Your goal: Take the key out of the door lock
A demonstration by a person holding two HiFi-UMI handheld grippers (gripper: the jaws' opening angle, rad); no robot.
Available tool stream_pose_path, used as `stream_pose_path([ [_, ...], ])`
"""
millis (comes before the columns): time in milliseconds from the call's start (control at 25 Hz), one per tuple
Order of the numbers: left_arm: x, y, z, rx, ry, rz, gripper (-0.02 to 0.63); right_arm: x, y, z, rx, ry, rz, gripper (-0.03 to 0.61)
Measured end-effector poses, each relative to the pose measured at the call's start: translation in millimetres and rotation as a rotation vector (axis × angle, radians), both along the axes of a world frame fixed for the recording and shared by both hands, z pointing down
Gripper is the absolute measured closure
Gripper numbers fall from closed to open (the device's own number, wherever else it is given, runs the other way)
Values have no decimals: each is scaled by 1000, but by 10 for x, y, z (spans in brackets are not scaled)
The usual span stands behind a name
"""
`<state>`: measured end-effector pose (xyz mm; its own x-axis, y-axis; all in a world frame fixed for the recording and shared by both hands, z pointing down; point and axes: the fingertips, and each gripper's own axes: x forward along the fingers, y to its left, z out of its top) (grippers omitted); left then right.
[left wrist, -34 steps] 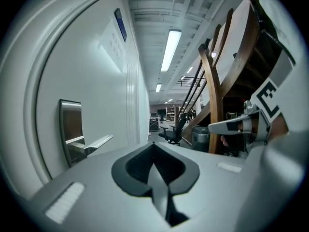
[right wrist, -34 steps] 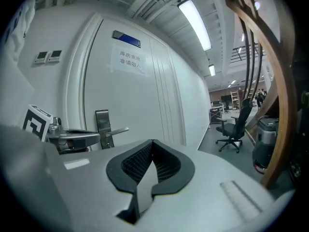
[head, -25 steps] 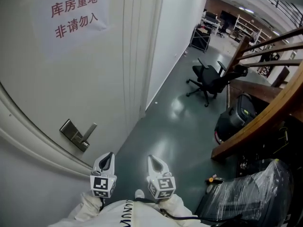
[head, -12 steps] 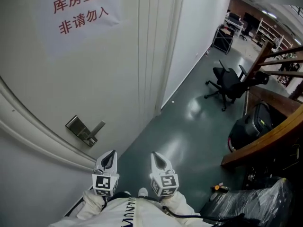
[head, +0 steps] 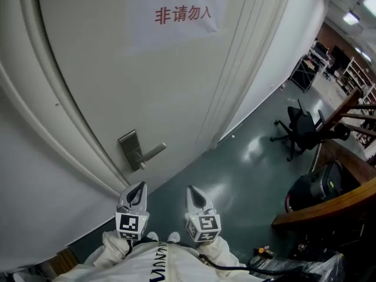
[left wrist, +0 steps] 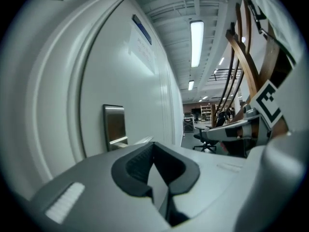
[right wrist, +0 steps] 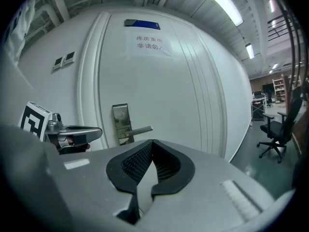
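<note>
While I'm standing short of it, my left gripper [head: 138,187] & right gripper [head: 191,191] are both keeping jaws pressed together on nothing, hanging low by my body since nothing's w/in reach. Ahead, the brushed-metal lock plate [head: 129,147] w/ its lever handle [head: 154,152] is sitting on the white panelled door [head: 147,75]. The key's too small to make out, prob. in that plate.
</note>
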<state>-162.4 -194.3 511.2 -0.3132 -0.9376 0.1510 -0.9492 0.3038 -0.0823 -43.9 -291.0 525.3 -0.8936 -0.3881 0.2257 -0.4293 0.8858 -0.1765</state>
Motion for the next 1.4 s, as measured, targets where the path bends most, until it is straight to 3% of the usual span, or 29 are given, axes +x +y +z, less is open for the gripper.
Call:
stream_pose_path([
  [280, -489, 712, 23, 20, 38, -130, 614, -628, 567, -23, 33, 38, -128, 577],
  [640, -803, 1260, 88, 37, 61, -235, 614, -1012, 999, -22, 64, 67, -229, 577],
  [1040, -961, 1338, 147, 10, 66, -399, 614, -1373, 929, 42, 45, 64, -387, 577],
  [1400, -811, 1064, 213, -27, 69, -568, 614, -1499, 596, 143, 5, 58, -568, 577],
])
